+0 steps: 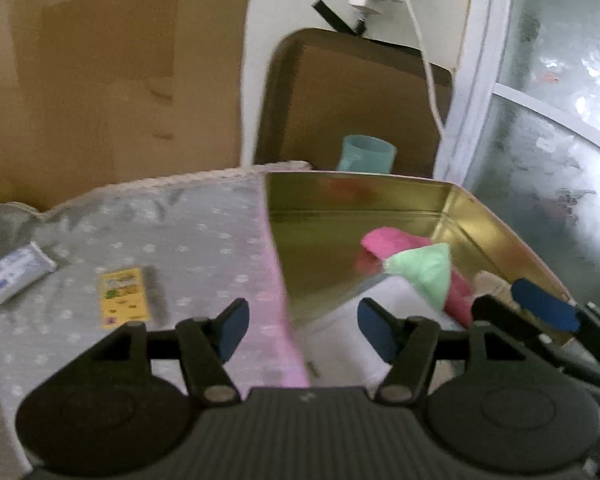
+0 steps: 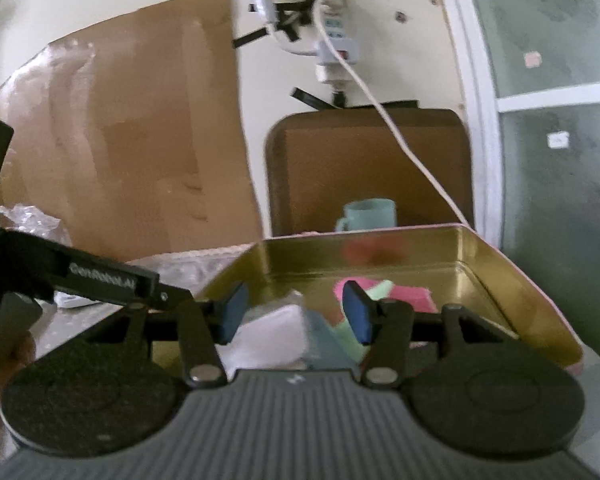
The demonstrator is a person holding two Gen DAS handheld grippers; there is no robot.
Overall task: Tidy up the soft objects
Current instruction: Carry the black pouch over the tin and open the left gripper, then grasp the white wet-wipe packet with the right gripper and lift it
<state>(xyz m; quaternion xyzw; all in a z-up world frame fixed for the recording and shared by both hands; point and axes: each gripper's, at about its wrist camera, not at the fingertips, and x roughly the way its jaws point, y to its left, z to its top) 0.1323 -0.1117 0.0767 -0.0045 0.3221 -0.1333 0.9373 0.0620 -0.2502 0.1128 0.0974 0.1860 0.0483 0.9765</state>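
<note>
The tin (image 1: 452,208) sits open on the tabletop (image 1: 160,240), pink rim (image 1: 290,320) toward the camera in the left wrist view, gold inside. Soft cloths are already in it: a pink cloth (image 1: 388,240) at the back, a green cloth (image 1: 424,268) lying over it, a white cloth (image 1: 384,300) nearest the front wall.

The left tongs (image 1: 302,330) are released, nothing between the blue pads. They straddle the tin's left wall, so the cloths lie ahead and to their right, with the white one just past the right pad (image 1: 374,334).

The right tongs (image 2: 296,318) are also released and empty. They hang over the tin's front edge and point straight into it; in that view the white cloth (image 2: 272,332) lies right under the gap, with the green cloth (image 2: 350,340) by the right pad. The pink cloth (image 2: 404,292) is further in.

By my reading the right tongs are the better placed: the pile lies dead ahead of them, while the left must swing right across the wall to reach it. The pile's long axis seems to run front to back in the tin, though blur makes this uncertain.

Outside the tin, a yellow card (image 1: 124,298) and a white packet (image 1: 14,276) lie well to the left; they look stiff, not soft.
</note>
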